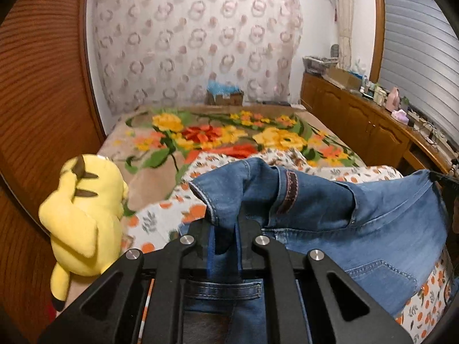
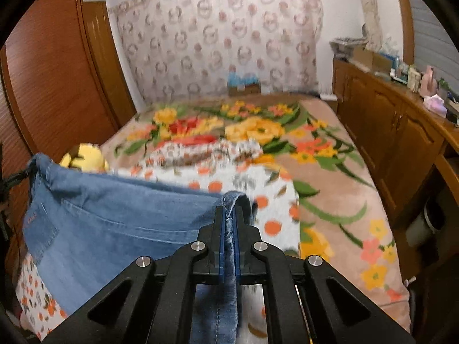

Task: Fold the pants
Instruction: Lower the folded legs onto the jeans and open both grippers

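A bedroom was seen, with a flowered blanket [image 2: 330, 172] spread over a bed, a patterned curtain [image 1: 195, 46] across the top of the frame, and wooden cupboards [image 2: 387, 132] on the right side. A white sheet with orange fruits [image 2: 258, 189] was laid on the blanket. A yellow soft toy [image 1: 83, 218] was sat at the lower left of the left wrist view.

The jeans [image 1: 330, 215] were found in the lower middle of both views, lifted a little off the sheet. The left gripper [image 1: 223, 240] was closed on a bunched fold of the jeans, near a belt loop. The right gripper [image 2: 228, 229] was closed tight on a thin edge of the blue cloth.

The cloth was stretched sideways between the two tools. In the right wrist view it ran off to the left edge of the frame, and in the left wrist view it ran off to the right edge. So the long side held was judged to lie across the picture, from one gripper to the other. The bed and sheet were straight ahead, toward the top. The next move was judged to need both hands together, since each one held its own end.

A brown patch [image 1: 291, 192] was seen on the waistband, but its writing could not be read.
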A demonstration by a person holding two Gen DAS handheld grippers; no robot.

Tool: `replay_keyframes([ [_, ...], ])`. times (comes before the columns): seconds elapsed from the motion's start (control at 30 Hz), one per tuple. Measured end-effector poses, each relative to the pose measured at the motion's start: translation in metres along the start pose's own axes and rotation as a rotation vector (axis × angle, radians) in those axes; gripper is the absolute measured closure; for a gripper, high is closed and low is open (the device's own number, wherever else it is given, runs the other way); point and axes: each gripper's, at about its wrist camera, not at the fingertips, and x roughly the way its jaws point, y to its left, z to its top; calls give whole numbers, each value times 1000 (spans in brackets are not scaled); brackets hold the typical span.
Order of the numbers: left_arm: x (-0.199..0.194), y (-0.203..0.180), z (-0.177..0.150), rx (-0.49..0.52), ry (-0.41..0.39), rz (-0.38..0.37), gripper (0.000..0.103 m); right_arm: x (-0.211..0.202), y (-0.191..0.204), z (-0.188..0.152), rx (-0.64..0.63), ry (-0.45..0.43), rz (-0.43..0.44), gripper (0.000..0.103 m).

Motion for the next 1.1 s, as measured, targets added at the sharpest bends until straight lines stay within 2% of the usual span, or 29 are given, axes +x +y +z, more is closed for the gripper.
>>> replay_keyframes([
  [0.1,6,8,7,-18,-4,13,91,-3,-2,7,11,-53,-13,99],
  [0.2,21,13,9,-31,16,21,91,7,-1,11,10,-61,-24,99],
  [0.4,56,13,4,-41,77,37,91,51,13,8,-29,3,-93,99],
  [0.6,62,13,-6,-52,122,40,88,70,22,12,-30,47,-91,98],
  [0.67,60,12,-10,-44,134,62,82,66,23,17,-27,45,-98,93],
  [0.73,55,12,-13,-32,141,89,72,63,19,32,-24,35,-110,89],
  [0.77,53,12,-15,-32,145,86,67,57,19,33,-24,29,-111,84],
  [0.8,49,12,-17,-36,146,77,53,51,19,32,-23,24,-113,80],
  [0.83,46,11,-18,-38,140,72,45,48,18,31,-22,21,-110,78],
  [0.93,35,8,-20,-31,127,79,29,32,19,23,-30,13,-103,70],
  [1.0,26,3,-22,-26,118,67,27,24,18,16,-30,17,-93,61],
  [1.1,17,-7,-26,-9,119,52,27,12,17,6,-33,31,-90,57],
])
